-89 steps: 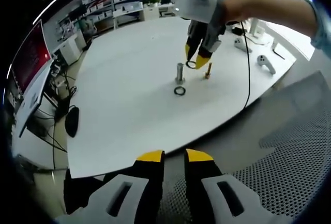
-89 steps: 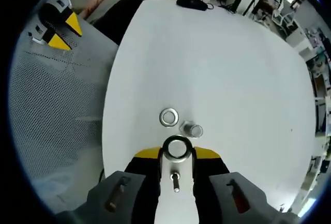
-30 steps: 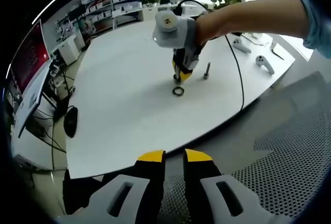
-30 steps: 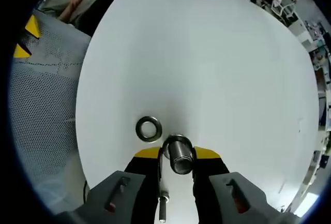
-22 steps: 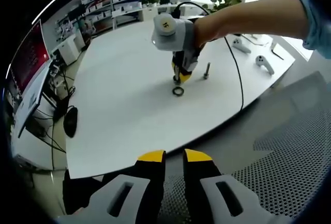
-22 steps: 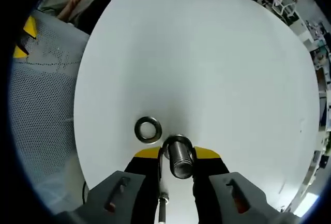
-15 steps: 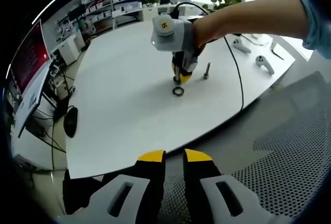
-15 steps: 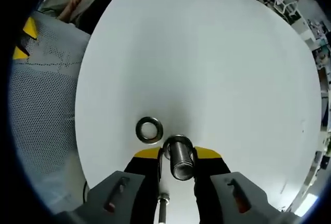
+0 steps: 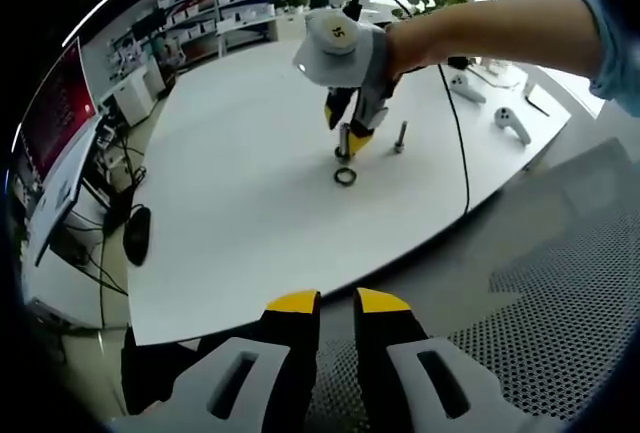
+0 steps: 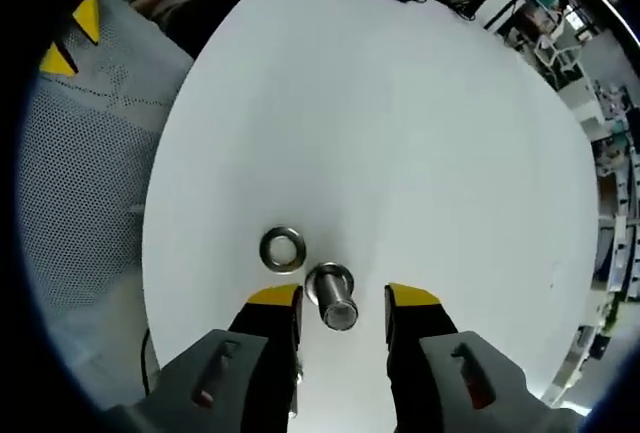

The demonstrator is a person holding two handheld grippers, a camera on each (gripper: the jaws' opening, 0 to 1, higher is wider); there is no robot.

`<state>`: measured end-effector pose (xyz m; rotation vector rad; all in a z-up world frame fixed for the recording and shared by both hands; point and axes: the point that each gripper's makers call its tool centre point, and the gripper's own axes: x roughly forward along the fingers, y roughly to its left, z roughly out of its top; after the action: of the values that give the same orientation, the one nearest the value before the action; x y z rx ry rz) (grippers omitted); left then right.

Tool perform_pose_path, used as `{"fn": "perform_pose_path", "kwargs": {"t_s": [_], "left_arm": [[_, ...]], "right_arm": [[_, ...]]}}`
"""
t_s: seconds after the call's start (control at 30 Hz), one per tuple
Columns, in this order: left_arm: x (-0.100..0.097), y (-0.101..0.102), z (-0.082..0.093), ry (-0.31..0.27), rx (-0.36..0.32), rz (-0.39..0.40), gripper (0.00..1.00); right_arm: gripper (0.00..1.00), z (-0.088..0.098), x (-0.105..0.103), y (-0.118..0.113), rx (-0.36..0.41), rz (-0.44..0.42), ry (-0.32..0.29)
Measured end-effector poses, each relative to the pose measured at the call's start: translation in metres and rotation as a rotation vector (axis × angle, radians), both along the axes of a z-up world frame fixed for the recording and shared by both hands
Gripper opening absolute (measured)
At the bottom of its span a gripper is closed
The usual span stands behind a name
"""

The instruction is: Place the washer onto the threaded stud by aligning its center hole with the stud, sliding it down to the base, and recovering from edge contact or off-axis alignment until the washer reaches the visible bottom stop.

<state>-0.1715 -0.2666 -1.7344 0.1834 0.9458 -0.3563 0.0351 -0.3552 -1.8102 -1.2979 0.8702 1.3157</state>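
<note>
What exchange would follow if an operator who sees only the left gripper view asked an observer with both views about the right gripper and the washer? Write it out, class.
Operator: Is the right gripper open around the stud?
Observer: Yes. Seen from above in the right gripper view, the right gripper is open. Its fingers stand on either side of the stud and touch nothing.
Operator: Is the washer down?
Observer: A wider ring circles the stud's table end. It is likely the washer at the base, but I cannot tell whether it lies flat.
</note>
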Motion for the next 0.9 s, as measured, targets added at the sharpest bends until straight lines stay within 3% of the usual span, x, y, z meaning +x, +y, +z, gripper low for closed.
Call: {"fn": "perform_pose_path", "kwargs": {"t_s": [0.23,0.33,0.57,0.7,0.9], "left_arm": [[0.000,0.000,0.000,-0.003,0.000,0.001,0.11],[0.000,0.000,0.000,0.000,0.000,-0.001,0.11],[0.000,0.001,0.000,-0.003,0.000,0.005,0.11],[0.000,0.000,0.000,-0.002,0.000,0.004,0.11],[0.000,0.001,0.000,-0.004,0.000,0.006,0.11]], "right_arm": [[0.33,0.011,-0.019,0.016,0.013,0.122,0.015],[0.33,0.006,-0.029,0.018,-0.007,0.186,0.035],[0.32,-0.001,-0.035,0.018,-0.044,0.287,0.012],[0.32,-0.004,-0.042,0.019,-0.052,0.386,0.007],[0.32,-0.012,-0.044,0.012,-0.111,0.450,-0.016]]}}
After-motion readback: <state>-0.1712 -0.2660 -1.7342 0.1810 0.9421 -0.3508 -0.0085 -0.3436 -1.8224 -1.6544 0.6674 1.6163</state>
